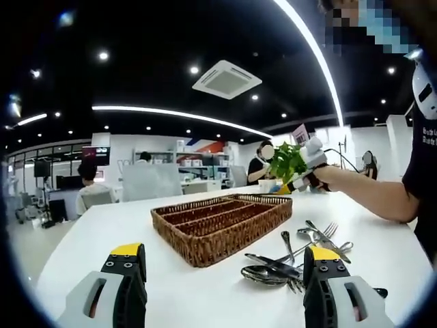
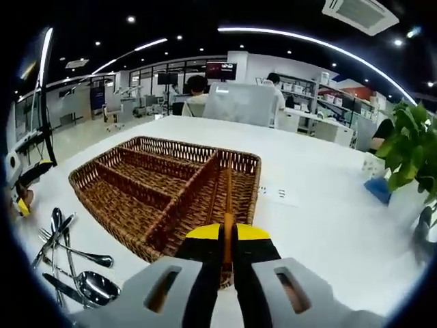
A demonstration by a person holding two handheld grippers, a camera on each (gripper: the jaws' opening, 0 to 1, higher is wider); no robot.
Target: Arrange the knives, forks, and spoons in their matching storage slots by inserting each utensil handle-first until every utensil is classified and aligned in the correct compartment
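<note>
We see the white bench (image 1: 205,287) carrying the wicker tray (image 2: 164,198), with loose cutlery (image 1: 293,263) lying just right of it. Our left tongs (image 1: 222,263) gape wide, holding nothing; our right tongs (image 2: 227,236) pinch a slim brown handle (image 2: 228,205) over the tray's right compartment.

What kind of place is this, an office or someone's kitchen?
Most likely an open-plan office or lab, not a kitchen: a ceiling air-conditioning unit, rows of desks with a monitor, and people seated at work beyond the white table.
</note>
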